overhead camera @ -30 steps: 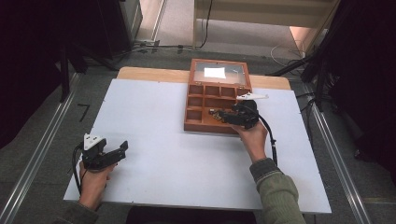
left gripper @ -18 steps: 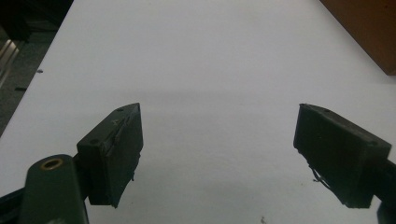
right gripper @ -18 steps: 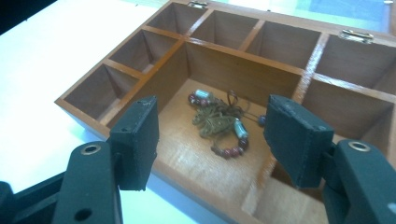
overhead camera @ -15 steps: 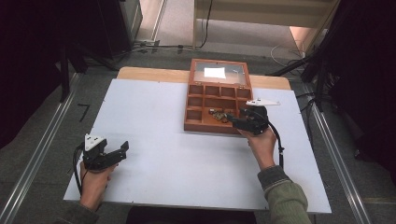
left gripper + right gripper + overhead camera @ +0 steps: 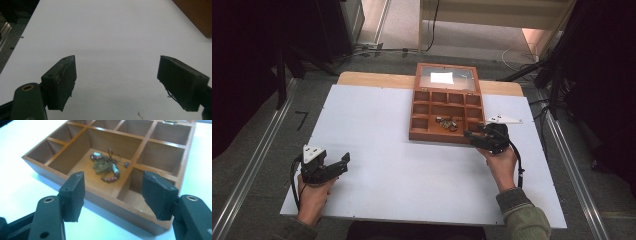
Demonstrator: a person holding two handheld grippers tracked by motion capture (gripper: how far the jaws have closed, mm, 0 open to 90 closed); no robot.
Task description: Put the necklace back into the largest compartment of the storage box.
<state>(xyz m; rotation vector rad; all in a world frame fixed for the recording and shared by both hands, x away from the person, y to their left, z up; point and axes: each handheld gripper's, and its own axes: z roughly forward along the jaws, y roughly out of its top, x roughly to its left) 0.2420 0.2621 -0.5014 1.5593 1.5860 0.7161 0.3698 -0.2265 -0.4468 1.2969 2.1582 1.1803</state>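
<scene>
Right tool (image 5: 112, 195) wide open, empty, at box (image 5: 447, 131) front edge; left tool (image 5: 117, 82) open, idle on surface (image 5: 412, 170).
Bead jewelry (image 5: 106, 166) sits in the large compartment; risk: jaws hit the wall or snag tangled strands.

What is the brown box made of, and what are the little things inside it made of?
The box looks like wood with a smooth reddish-brown finish; faint grain shows on its dividers. The tangle of jewellery inside seems to be beads, maybe glass or stone, on dull metal wire or chain. It is too blurry to be sure.
</scene>
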